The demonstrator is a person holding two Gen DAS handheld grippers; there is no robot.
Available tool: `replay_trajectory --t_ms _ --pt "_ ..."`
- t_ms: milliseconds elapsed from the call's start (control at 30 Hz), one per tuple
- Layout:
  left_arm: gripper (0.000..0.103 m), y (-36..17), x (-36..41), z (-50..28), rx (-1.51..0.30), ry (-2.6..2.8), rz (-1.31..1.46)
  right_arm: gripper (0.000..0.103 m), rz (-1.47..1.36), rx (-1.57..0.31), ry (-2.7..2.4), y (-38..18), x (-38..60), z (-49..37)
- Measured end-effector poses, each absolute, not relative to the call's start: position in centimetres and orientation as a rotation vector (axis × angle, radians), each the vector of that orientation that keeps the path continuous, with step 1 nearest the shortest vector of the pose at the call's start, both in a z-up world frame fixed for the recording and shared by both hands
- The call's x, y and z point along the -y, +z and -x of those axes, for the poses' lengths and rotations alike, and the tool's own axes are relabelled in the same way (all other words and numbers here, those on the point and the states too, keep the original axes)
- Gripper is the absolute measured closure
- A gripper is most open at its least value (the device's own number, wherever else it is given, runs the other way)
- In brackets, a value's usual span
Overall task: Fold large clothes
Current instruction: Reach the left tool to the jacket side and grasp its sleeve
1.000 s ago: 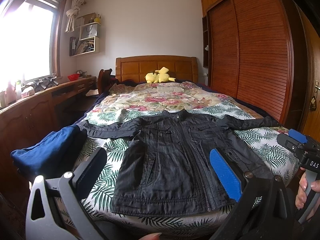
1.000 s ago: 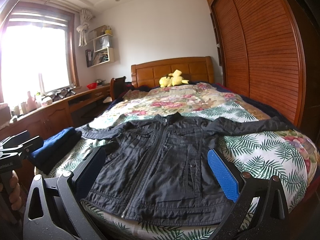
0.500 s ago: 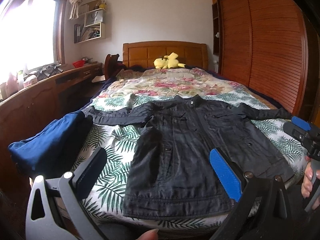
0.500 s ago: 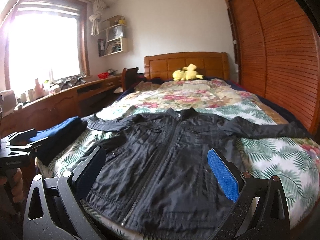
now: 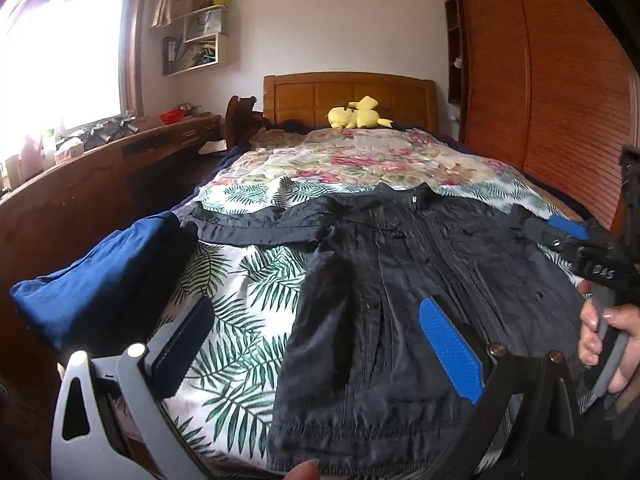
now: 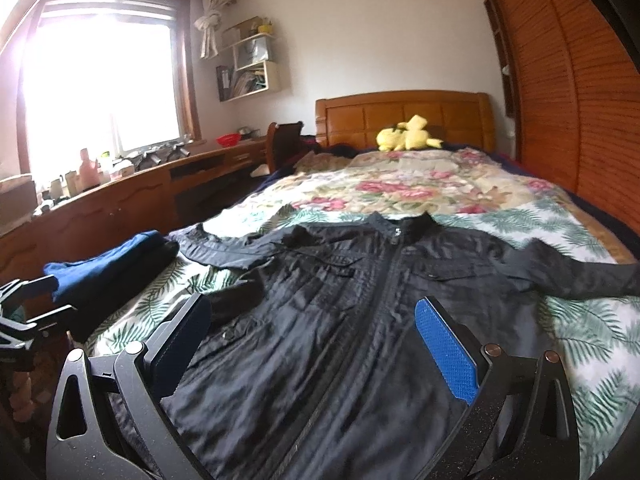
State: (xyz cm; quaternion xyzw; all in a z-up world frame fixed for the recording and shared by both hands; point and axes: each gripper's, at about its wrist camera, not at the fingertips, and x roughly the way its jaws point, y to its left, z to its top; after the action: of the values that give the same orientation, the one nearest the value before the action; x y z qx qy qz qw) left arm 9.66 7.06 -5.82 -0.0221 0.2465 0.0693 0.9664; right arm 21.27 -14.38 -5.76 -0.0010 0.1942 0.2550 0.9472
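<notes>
We are at the approach step: the black jacket (image 6: 360, 320) lies spread front-up across the near end of the bed (image 6: 580, 328), sleeves out to left and right, not yet folded. Our left gripper (image 5: 316, 344) and right gripper (image 6: 316, 344) hover above its hem, both spread wide and holding nothing. Next, we judge, each must drop onto a sleeve or side edge and pinch it.

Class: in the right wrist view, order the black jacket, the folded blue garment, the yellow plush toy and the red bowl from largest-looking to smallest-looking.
1. black jacket
2. folded blue garment
3. yellow plush toy, farther from the camera, so its true size is unsure
4. red bowl, also far off
</notes>
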Motion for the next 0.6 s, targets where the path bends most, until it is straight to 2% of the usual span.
replay_trajectory --t_ms 300,600 --pt "0.000 -6.8 -9.9 -14.8 -0.547 0.156 0.094 0.000 0.041 -0.440 0.574 -8.2 11.0 -28.1" --pt "0.000 -8.8 -14.1 -23.0 -0.641 0.151 0.109 0.000 0.079 -0.539 0.555 -13.3 10.6 -32.1"
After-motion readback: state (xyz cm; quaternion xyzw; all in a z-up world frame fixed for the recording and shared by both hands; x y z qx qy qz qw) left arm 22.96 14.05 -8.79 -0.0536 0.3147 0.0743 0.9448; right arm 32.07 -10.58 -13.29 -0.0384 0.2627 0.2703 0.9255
